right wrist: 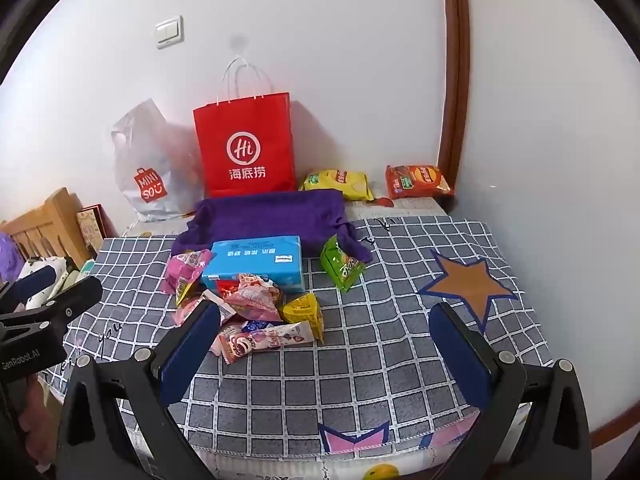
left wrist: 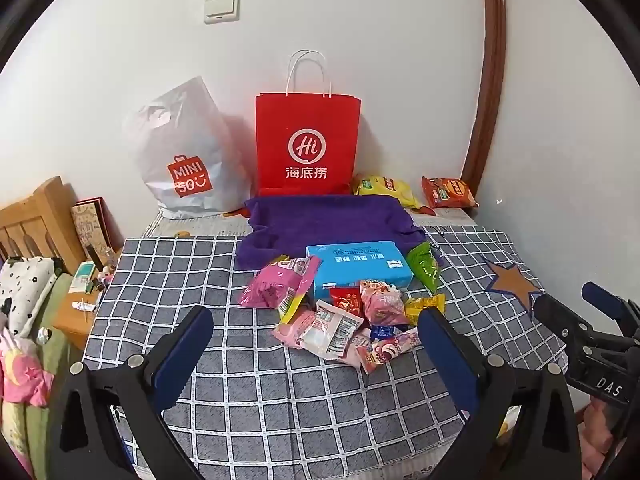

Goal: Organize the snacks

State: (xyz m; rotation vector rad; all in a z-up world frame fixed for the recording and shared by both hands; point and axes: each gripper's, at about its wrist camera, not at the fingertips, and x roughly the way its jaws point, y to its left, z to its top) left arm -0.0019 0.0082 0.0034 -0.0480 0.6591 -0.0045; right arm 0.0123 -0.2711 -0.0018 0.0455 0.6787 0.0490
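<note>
A pile of small snack packets point(left wrist: 344, 316) lies on the checked tablecloth, also in the right wrist view point(right wrist: 256, 308). A blue box point(left wrist: 358, 266) point(right wrist: 256, 262) lies behind the pile, with a pink packet point(left wrist: 280, 284) at its left and a green packet point(left wrist: 426, 266) point(right wrist: 342, 266) at its right. My left gripper point(left wrist: 316, 344) is open and empty, just in front of the pile. My right gripper point(right wrist: 324, 340) is open and empty, to the right of the pile.
A red paper bag point(left wrist: 308, 148) point(right wrist: 246, 148) and a white plastic bag point(left wrist: 184, 156) stand against the back wall. A purple cloth point(left wrist: 328, 220) lies before them. Yellow point(left wrist: 384, 190) and orange point(left wrist: 448, 192) chip bags lie at back right. A wooden bed frame point(left wrist: 36, 220) is left.
</note>
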